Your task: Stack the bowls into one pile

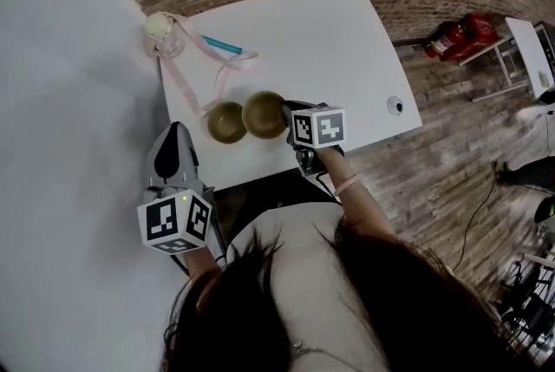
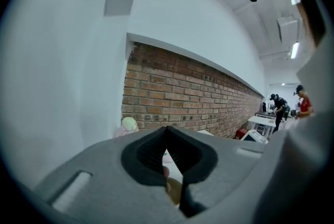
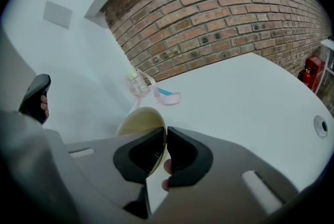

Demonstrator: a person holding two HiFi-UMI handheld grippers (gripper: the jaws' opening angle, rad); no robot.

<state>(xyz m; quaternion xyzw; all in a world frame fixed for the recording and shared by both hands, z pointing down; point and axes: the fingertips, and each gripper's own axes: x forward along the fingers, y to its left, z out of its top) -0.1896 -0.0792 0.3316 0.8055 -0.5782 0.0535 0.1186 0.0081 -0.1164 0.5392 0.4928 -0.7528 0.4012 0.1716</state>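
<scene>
From the head view, the two brass-coloured bowls sat side by side near the front edge of the white surface (image 1: 347, 41), their rims touching. My right gripper (image 1: 289, 112) reached the right-hand bowl (image 1: 264, 114) from its right side. The left-hand bowl (image 1: 226, 122) stood free. My left gripper (image 1: 176, 132) hung off the surface's front left corner, apart from both bowls.

The right gripper view showed what the head view could not: my right gripper (image 3: 164, 137) was clamped on the thin rim of that bowl (image 3: 136, 122), with one jaw inside it and one outside, and the bowl was tilted. The left gripper view showed my left gripper (image 2: 167, 131) pressed closed, tip to tip, with nothing between the jaws.

That view alone also caught two people (image 2: 277, 108) standing far off beside the brick wall (image 2: 198, 92). Only the head view showed the red fire extinguishers (image 1: 458, 36) on the floor.

At the back of the surface stood a glass jar (image 1: 165, 39), a pink ribbon (image 1: 217, 71) and a blue stick (image 1: 221, 43). The only print I could make out was the black-and-white square markers on the gripper cubes (image 1: 317, 128).
</scene>
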